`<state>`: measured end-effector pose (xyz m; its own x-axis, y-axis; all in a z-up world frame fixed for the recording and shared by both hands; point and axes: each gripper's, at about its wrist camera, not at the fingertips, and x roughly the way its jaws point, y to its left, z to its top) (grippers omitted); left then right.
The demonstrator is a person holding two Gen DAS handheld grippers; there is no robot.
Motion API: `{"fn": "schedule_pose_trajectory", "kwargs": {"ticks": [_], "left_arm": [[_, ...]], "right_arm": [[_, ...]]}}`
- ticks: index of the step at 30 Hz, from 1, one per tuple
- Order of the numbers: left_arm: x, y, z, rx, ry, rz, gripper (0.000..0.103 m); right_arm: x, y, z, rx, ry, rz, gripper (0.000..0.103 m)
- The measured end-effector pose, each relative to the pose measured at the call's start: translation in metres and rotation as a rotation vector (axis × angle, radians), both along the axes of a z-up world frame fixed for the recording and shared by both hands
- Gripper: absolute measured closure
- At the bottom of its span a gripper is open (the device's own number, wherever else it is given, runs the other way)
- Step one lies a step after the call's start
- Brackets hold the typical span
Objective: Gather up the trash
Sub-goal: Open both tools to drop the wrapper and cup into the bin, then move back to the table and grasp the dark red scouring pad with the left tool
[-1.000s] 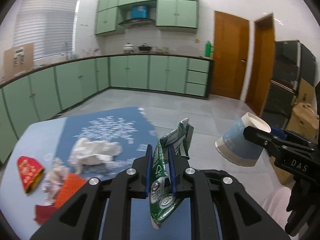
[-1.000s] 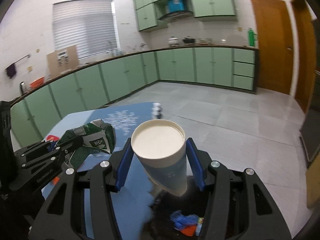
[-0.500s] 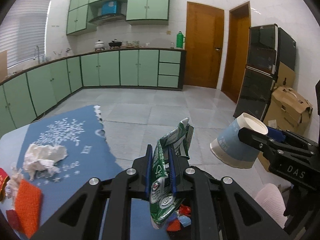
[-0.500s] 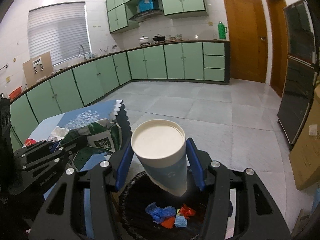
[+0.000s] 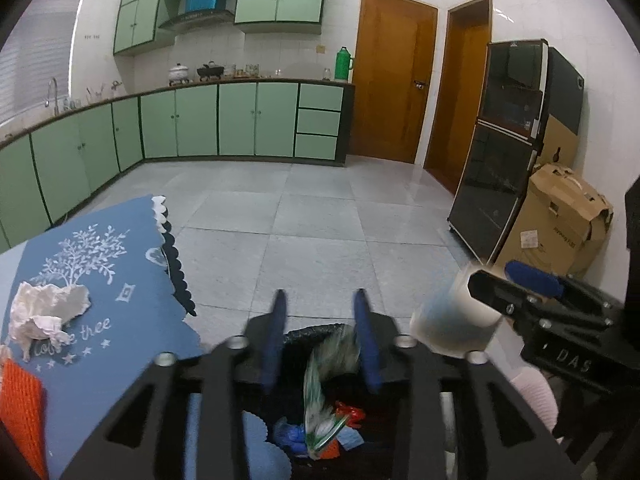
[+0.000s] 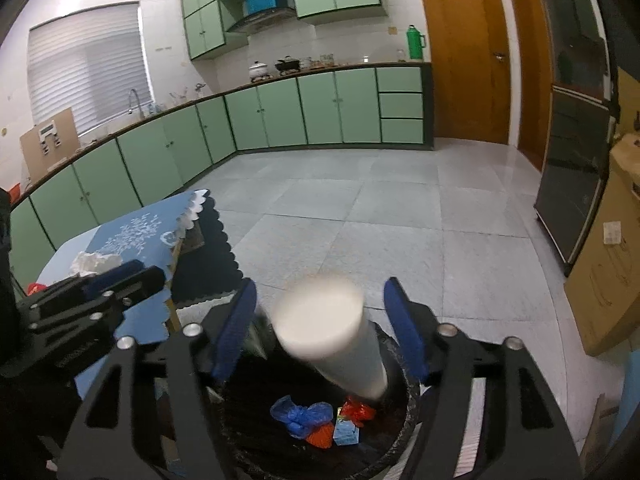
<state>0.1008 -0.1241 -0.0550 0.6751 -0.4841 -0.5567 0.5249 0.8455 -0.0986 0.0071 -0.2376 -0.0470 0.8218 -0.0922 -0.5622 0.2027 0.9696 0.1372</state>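
L gripper [image 5: 320, 336], lower centre of left wrist view: jaws are opening, pads now standing clear of the green wrapper [image 5: 320, 396]. Wrapper is blurred and dropping between the fingers toward the black bin [image 6: 394, 446], its lower end already among the trash inside. Half a sec earlier the pads were clamping it upright; that grip is gone.

R gripper [image 6: 320, 332], lower centre of right wrist view: jaws are opening too, w/ a gap showing on both sides of the paper cup [image 6: 332, 336]. Cup is blurred, tilting, base pointing down into the bin mouth; no pad is touching it. In the prior frame both pads were pressing its sides. In left wrist view the same cup is appearing at right, just beside the R gripper fingers.

Bin is sitting on the floor below both grippers, beside the tabletop [image 5: 16, 260] edge. Inside: blue bag [image 6: 302, 414], red scrap [image 6: 358, 408], small blue item, orange bit.

Tabletop, lower left in left wrist view, is carrying a blue cloth [image 5: 120, 320] w/ white tree print. Still lying on it: crumpled white tissue [image 5: 44, 312] and orange piece [image 5: 20, 408], both well apart from the bin. Vs. a sec ago, both views are showing less tabletop and more bin.
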Motion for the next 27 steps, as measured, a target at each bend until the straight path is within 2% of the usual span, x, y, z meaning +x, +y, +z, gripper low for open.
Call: {"fn": "schedule_pose_trajectory", "kwargs": {"ticks": [5, 6, 7, 15, 27], "left_arm": [[0.002, 0.015, 0.008, -0.007, -0.007, 0.030, 0.052], [0.002, 0.020, 0.010, -0.012, -0.010, 0.044, 0.048], [0.003, 0.025, 0.012, -0.013, -0.014, 0.055, 0.046], [-0.004, 0.083, 0.025, 0.011, -0.059, 0.198, 0.040], [-0.016, 0.190, 0.021, 0.089, -0.078, 0.457, 0.040]], "right_arm": [[0.002, 0.000, 0.002, -0.004, -0.008, -0.019, 0.024], [0.002, -0.001, 0.004, -0.006, -0.012, -0.021, 0.016], [0.001, 0.002, 0.005, -0.014, -0.020, -0.030, 0.012], [0.014, 0.031, 0.015, 0.012, -0.044, 0.046, 0.010], [0.052, 0.130, 0.025, 0.032, -0.057, 0.245, 0.010]]}}
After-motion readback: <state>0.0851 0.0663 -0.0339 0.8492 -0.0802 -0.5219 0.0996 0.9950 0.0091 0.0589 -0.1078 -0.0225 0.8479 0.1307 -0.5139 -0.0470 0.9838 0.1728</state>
